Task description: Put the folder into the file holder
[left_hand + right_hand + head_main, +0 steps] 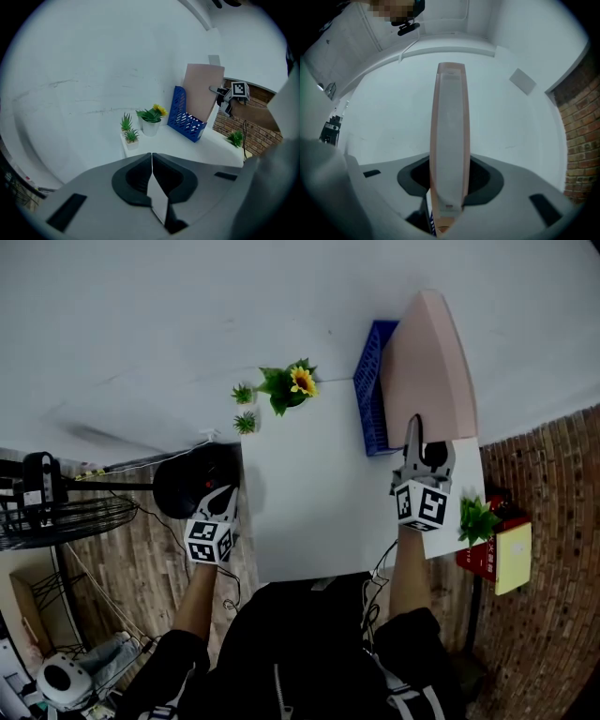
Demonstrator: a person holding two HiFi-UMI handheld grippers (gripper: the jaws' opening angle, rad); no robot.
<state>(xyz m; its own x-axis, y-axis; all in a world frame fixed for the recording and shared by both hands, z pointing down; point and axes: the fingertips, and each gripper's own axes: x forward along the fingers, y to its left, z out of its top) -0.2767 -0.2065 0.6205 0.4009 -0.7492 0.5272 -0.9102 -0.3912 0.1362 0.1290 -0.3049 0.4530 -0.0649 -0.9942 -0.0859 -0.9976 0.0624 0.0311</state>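
Forearms in dark pushed-up sleeves reach out from a black jacket at the bottom of the head view, each carrying a marker-cubed tool over a white tabletop (pixel 309 507). The right hand-held gripper (pixel 415 434) is clenched on the near edge of a pink folder (pixel 427 362). Its own view shows the folder's narrow edge (pixel 450 131) running straight up between the jaws, with both pads pressed against it. The folder stands on end, leaning slightly, at the right of a blue perforated file holder (pixel 373 390). Seen from the left gripper view, its lower part (pixel 201 93) drops behind the holder's side wall (pixel 185 121) and appears to sit inside it.

The left hand-held gripper (pixel 225 493) hangs at the tabletop's left edge, well apart from the folder — its jaws are pressed together with nothing between them (pixel 151 159).

A potted yellow flower (pixel 292 385) stands at the far edge just left of the holder, with two small green plants (pixel 245 409) beside it. Another green plant (pixel 478 519) sits at the tabletop's right edge, near the right forearm.
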